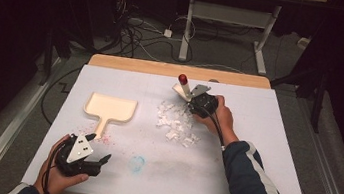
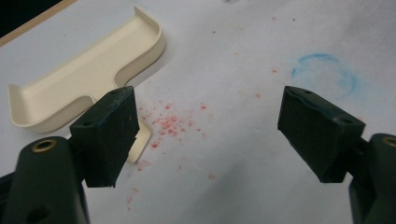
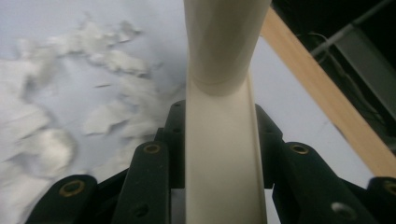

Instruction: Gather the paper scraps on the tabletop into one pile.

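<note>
The right gripper (image 1: 193,101) is clamped on the cream plastic handle (image 3: 219,154) of a brush with a red tip (image 1: 182,78), held just beyond the heap of torn white paper scraps (image 1: 176,123). The handle is seen as smooth, flat and pale, widening into a round collar. The left gripper (image 1: 97,149) is held wide apart and empty, nearer than the scraps and to their left. One cream plastic dustpan (image 1: 110,107) lies left of the scraps on the white worktop (image 1: 253,153).
</note>
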The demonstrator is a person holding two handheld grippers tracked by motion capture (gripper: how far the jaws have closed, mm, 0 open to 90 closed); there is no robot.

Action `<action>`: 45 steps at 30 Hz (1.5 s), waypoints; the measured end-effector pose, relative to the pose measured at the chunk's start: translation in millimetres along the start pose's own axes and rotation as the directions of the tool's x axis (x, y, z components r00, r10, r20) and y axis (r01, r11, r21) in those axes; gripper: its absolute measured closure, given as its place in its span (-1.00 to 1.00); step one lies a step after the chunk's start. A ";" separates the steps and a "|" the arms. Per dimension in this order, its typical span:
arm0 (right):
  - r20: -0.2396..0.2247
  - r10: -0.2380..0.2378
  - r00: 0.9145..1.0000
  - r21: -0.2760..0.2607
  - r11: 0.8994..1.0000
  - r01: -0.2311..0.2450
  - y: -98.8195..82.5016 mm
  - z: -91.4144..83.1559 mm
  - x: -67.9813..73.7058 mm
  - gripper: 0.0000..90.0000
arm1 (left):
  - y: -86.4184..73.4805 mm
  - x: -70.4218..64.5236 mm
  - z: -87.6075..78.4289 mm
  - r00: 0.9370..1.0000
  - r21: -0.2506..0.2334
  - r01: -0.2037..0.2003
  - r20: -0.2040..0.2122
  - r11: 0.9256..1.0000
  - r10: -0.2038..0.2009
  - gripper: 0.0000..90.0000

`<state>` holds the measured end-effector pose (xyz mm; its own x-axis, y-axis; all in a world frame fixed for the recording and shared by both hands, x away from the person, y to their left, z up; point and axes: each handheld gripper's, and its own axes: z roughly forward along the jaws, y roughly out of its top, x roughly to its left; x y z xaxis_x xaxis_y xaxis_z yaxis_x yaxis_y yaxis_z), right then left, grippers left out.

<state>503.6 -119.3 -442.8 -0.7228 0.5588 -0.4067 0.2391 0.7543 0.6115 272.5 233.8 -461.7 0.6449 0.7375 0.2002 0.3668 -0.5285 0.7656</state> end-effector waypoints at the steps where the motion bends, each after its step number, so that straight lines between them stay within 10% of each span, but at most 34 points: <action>1: -0.028 -0.010 1.000 -0.022 1.000 0.010 -2.5 -5.0 3.0 0.50 | 0.3 -0.5 0.3 1.000 0.001 -0.004 0.001 1.000 0.004 -0.56; 12: -0.217 -0.081 0.973 -0.083 0.995 0.064 -31.2 -43.5 18.3 0.48 | 2.2 -2.8 1.9 1.000 -0.003 -0.020 -0.009 1.000 0.020 -0.56; 18: -0.239 -0.102 0.966 -0.113 0.991 0.076 -45.4 -66.2 24.2 0.49 | 3.0 -3.5 1.9 1.000 -0.002 -0.017 -0.016 1.000 0.017 -0.56; 30: -0.152 -0.057 0.987 -0.121 0.992 0.038 -30.4 -68.8 3.9 0.50 | 3.6 -2.2 2.7 0.999 0.010 -0.021 -0.033 1.000 0.021 -0.56; 39: -0.075 -0.021 0.997 -0.126 0.992 0.011 -0.1 -32.0 -7.3 0.50 | 2.4 -0.8 3.4 0.999 0.014 -0.019 -0.032 1.000 0.020 -0.57; 45: -0.064 -0.076 0.995 -0.110 0.991 0.069 24.8 -6.0 4.8 0.50 | 1.2 -0.1 3.8 1.000 0.026 -0.007 -0.017 1.000 0.008 -0.57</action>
<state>502.2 -100.1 -425.5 -0.7788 0.4765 -0.4081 0.1156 0.7483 0.6532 275.5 231.5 -463.1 0.6366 0.7402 0.2163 0.3791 -0.5447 0.7480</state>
